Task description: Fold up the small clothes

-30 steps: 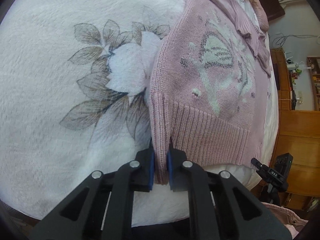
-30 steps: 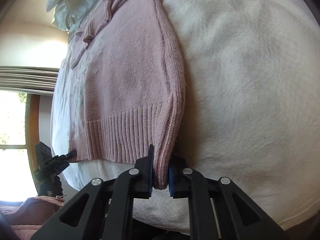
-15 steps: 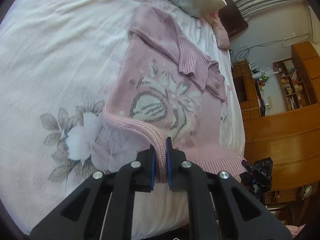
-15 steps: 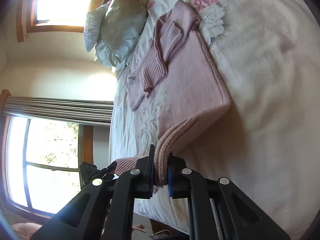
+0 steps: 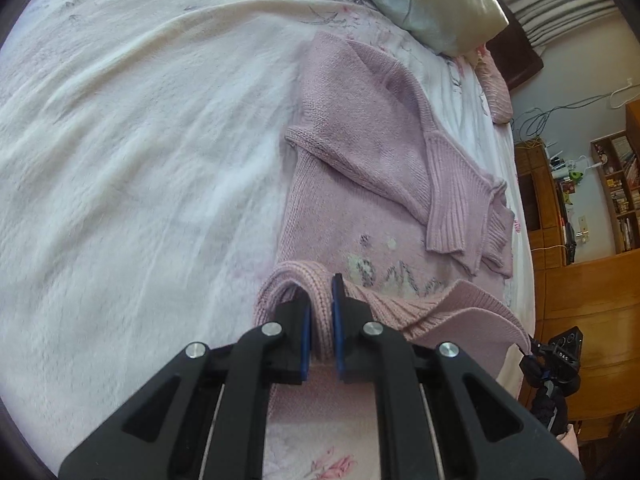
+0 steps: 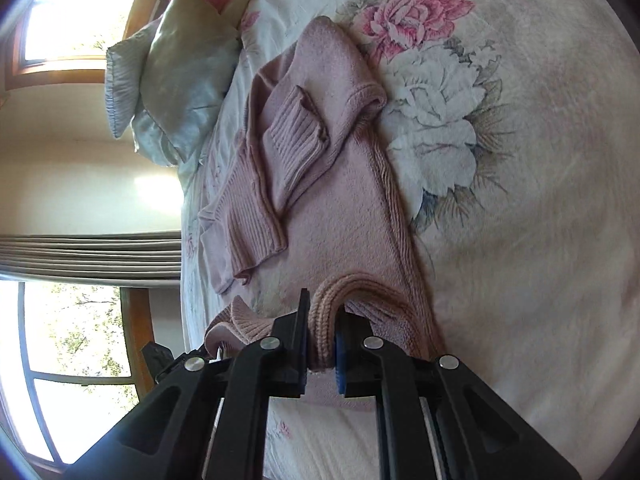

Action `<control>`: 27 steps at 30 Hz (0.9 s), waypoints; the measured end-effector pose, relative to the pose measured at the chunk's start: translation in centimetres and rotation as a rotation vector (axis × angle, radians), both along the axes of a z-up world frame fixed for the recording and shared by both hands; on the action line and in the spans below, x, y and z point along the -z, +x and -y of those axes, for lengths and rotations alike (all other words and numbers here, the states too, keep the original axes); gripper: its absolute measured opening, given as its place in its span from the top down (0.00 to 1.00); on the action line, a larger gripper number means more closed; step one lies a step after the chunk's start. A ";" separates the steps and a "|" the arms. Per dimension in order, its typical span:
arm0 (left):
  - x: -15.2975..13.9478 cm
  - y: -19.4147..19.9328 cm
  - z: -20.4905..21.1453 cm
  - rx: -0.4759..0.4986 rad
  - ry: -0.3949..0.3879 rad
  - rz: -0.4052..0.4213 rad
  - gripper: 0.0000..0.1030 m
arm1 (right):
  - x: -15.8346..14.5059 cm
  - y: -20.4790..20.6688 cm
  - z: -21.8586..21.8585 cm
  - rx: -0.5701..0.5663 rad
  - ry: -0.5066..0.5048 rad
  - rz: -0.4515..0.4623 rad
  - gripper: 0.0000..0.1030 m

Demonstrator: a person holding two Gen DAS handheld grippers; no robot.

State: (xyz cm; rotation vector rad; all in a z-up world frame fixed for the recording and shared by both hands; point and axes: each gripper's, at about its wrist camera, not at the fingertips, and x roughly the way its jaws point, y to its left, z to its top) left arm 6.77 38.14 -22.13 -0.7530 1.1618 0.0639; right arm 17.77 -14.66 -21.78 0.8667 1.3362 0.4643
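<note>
Sunlight is falling across the white floral bedspread point(image 5: 140, 160), wooden shelves point(image 5: 616, 200) standing at three o'clock. Both the left gripper point(image 5: 320, 316) and right gripper point(image 6: 322, 332) are pinching the pink knitted sweater point(image 5: 360, 184) hem.

Open blanket point(image 5: 140, 160) left of sweater point(image 5: 340, 208); pillow point(image 5: 420, 4) blocks far end.

A home bedroom. A bed with a floral white bedspread point(image 5: 140, 160) and pillow point(image 5: 432, 4) fills the frame. Wooden bookshelves point(image 5: 624, 196) stand at right; a curtained window point(image 6: 76, 344) shows lower left.
</note>
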 end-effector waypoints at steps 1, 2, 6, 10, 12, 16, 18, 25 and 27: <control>0.5 0.6 0.0 0.002 0.003 -0.013 0.92 | 0.5 0.7 -0.2 -0.002 -0.007 -0.009 0.91; 1.1 1.2 -0.1 0.004 0.002 -0.028 0.92 | 1.0 1.2 -0.5 -0.007 -0.015 -0.019 0.91; 2.1 2.0 -1.0 -0.006 -0.060 -0.052 0.88 | 2.3 2.3 -1.1 -0.048 -0.060 -0.053 0.84; 0.8 0.9 -2.1 -0.008 -0.128 -0.015 0.77 | 1.0 1.9 0.2 -0.042 -0.070 -0.007 0.60; -0.3 0.0 -2.5 -0.019 -0.105 0.009 0.63 | -0.2 1.5 1.2 -0.025 -0.123 0.027 0.44; -2.4 -1.9 -3.6 -0.060 -0.042 0.089 0.45 | -2.1 0.4 1.8 -0.053 -0.148 0.082 0.44; -3.1 -1.9 -3.1 -0.014 0.031 0.102 0.45 | -2.7 -0.4 1.4 -0.084 -0.177 0.102 0.44; -1.8 1.8 1.1 0.211 0.250 0.022 0.45 | -3.6 -1.9 -2.0 -0.202 -0.292 0.164 0.43; -0.9 2.8 1.6 0.227 0.300 -0.011 0.45 | -3.6 -1.9 -2.8 -0.228 -0.313 0.173 0.43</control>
